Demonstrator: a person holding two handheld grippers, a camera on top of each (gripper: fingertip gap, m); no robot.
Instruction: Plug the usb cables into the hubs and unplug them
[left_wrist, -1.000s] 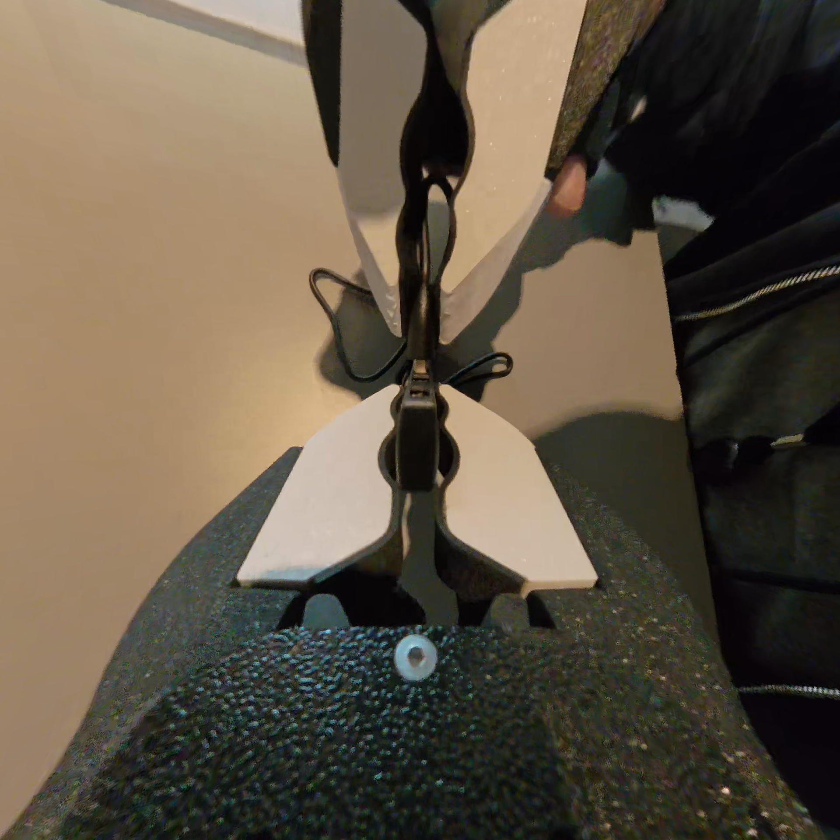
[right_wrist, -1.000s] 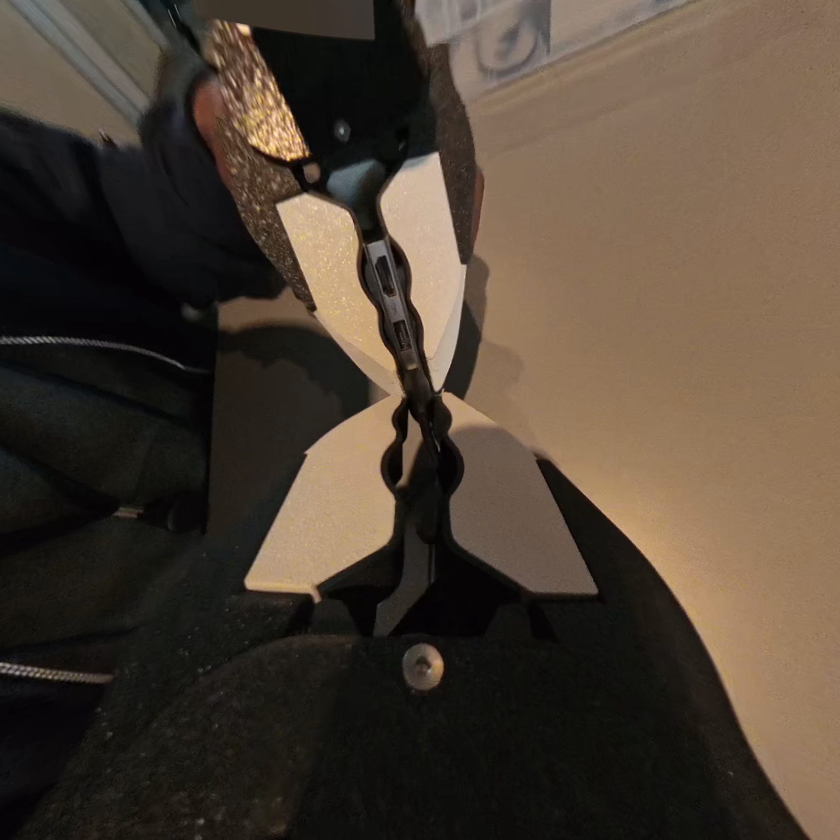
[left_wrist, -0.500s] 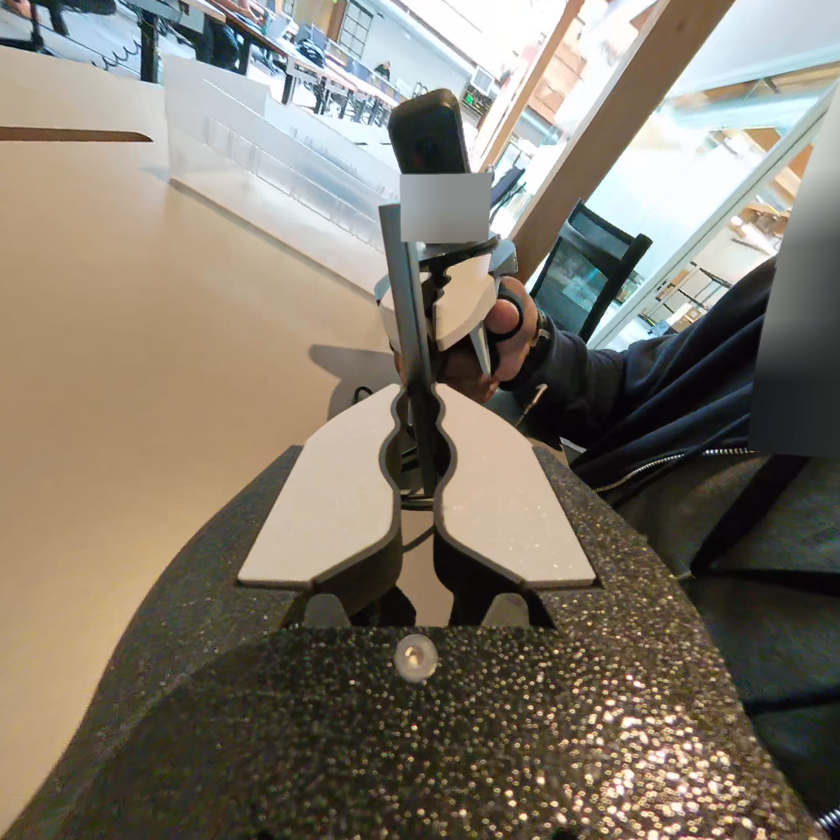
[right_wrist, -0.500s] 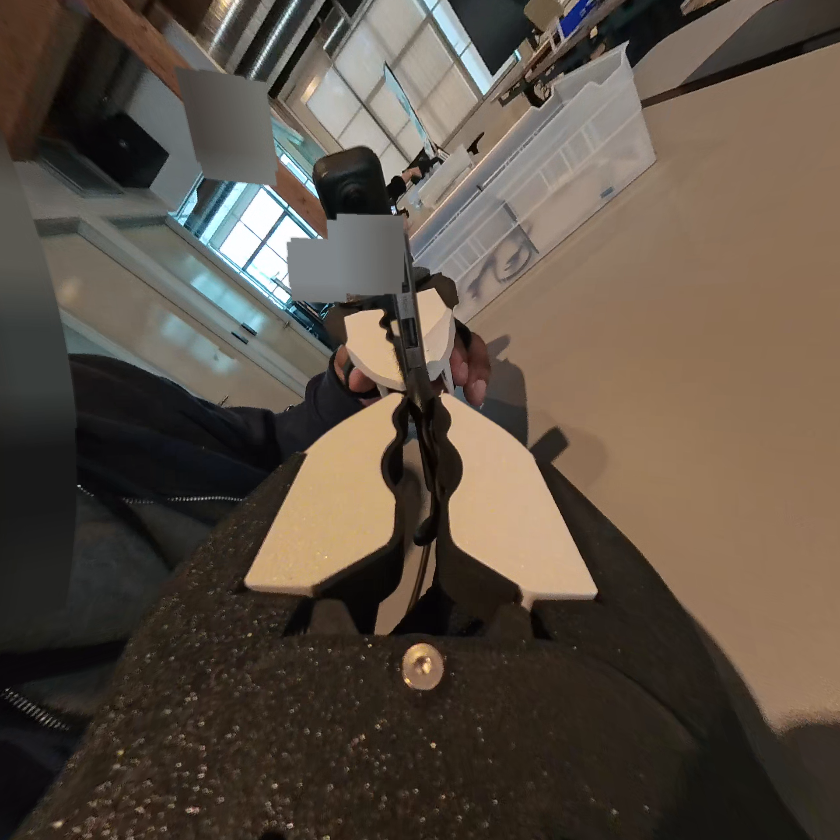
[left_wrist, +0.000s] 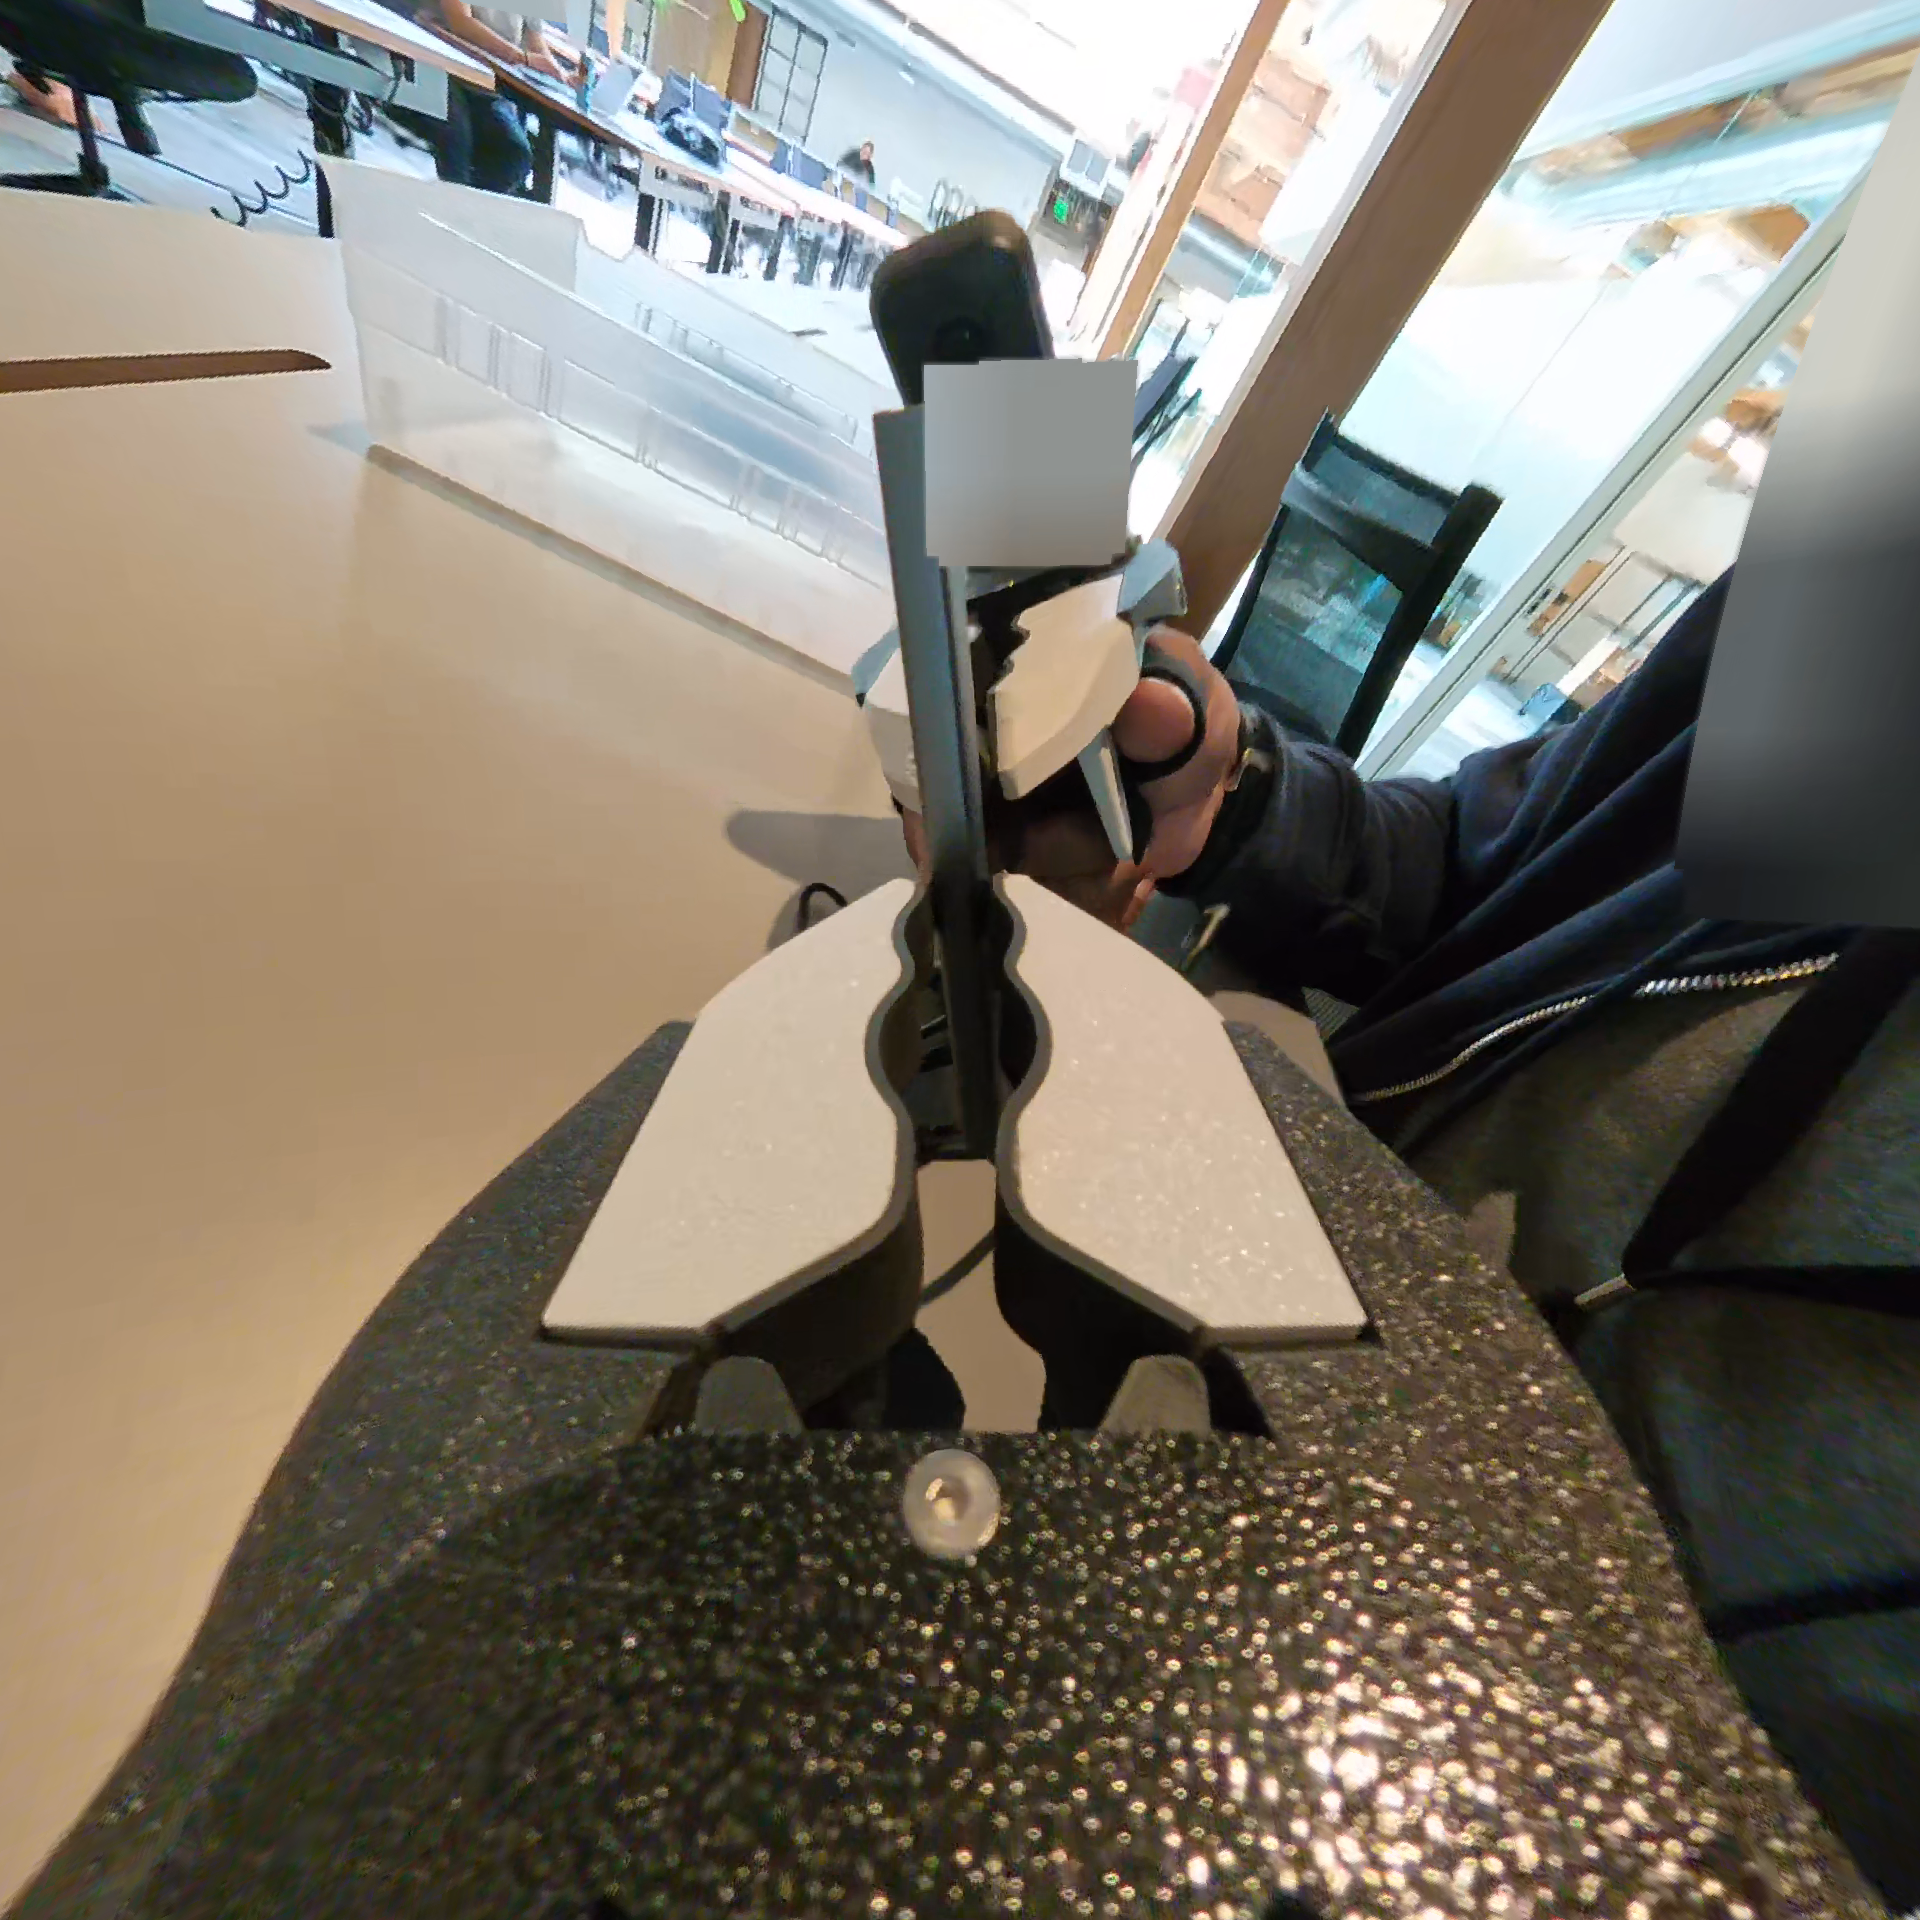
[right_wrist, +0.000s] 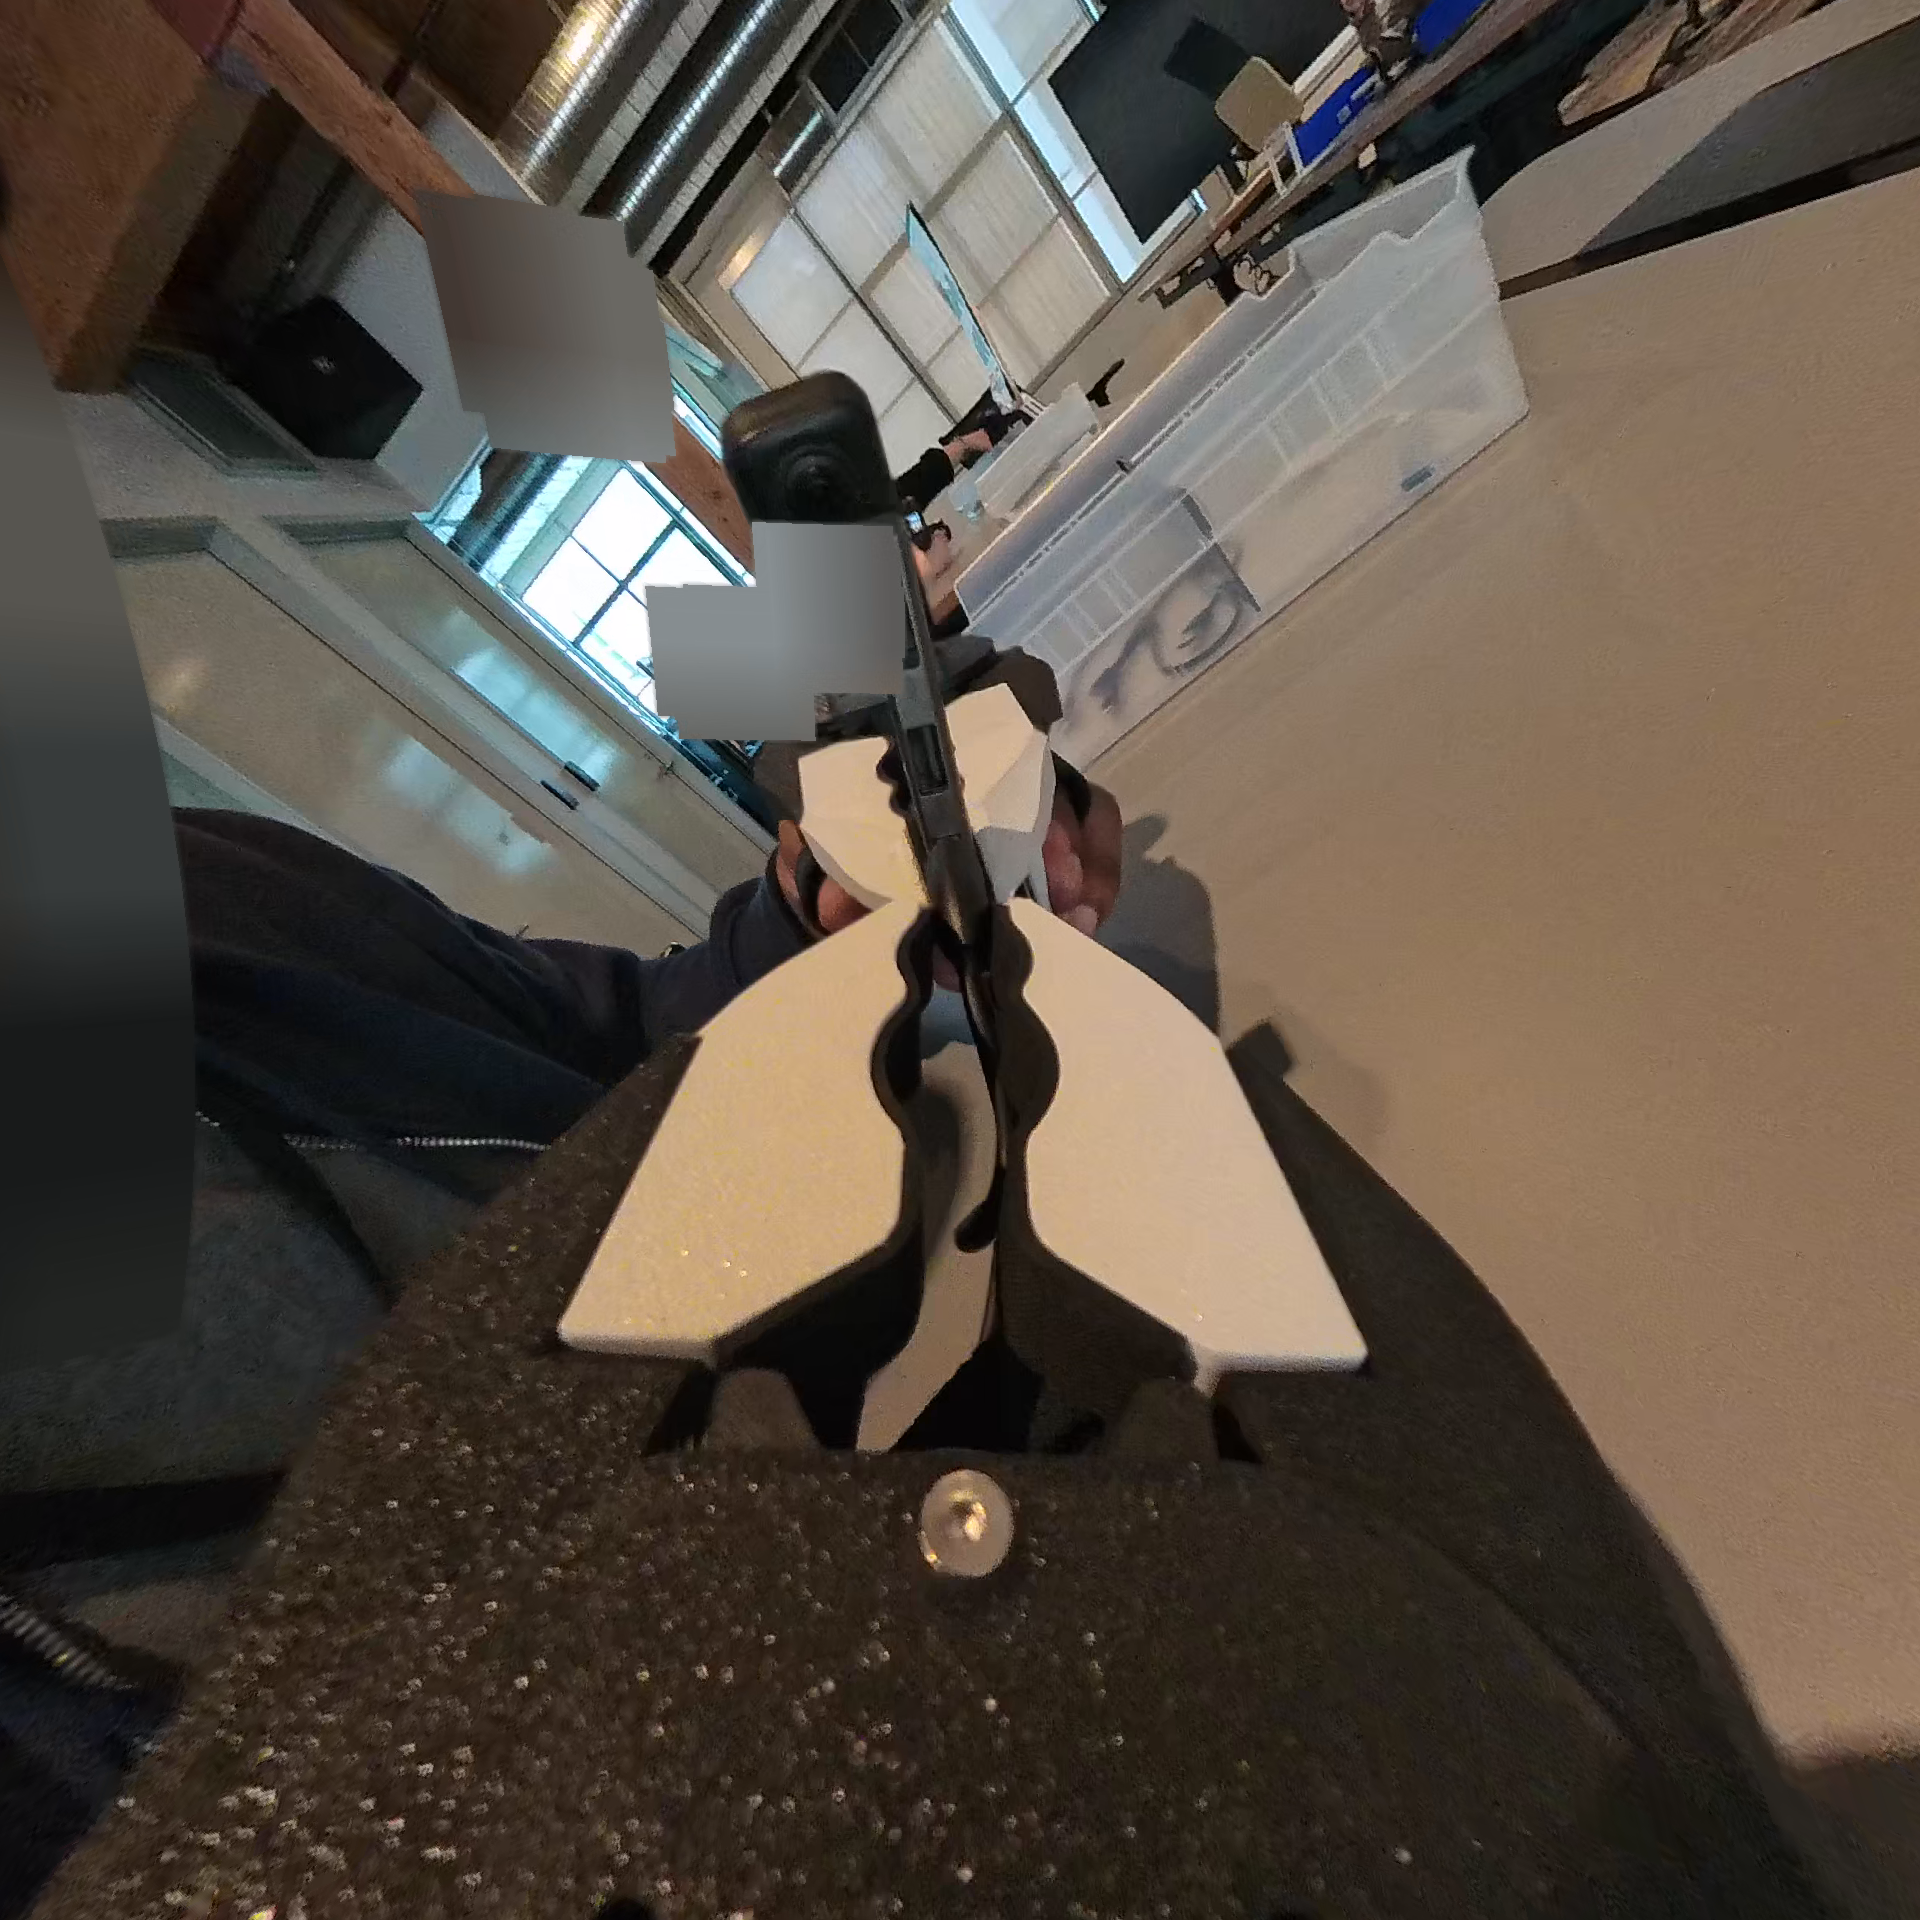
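Left gripper (left_wrist: 954, 914) closed on a slim grey hub (left_wrist: 935, 665), held edge-on and upright between white fingers (left_wrist: 748, 1132), lifted above the beige worktop (left_wrist: 364, 831). Right gripper (right_wrist: 961, 920) clamped on a thin black usb cable (right_wrist: 987, 1091), the cable running back between its fingers (right_wrist: 1143, 1143) and its plug end meeting the lower end of the hub (right_wrist: 930, 769); whether fully seated cannot be told. Both grippers facing each other tip to tip over the near edge of the worktop, just beside the person's dark jacket (left_wrist: 1507, 883). Opposite gripper seen in each view with a hand (left_wrist: 1174, 769) wrapped round its handle and a black camera (left_wrist: 961, 301) on top. Clear plastic bin (right_wrist: 1299, 447) well apart, toward the far edge of the worktop.
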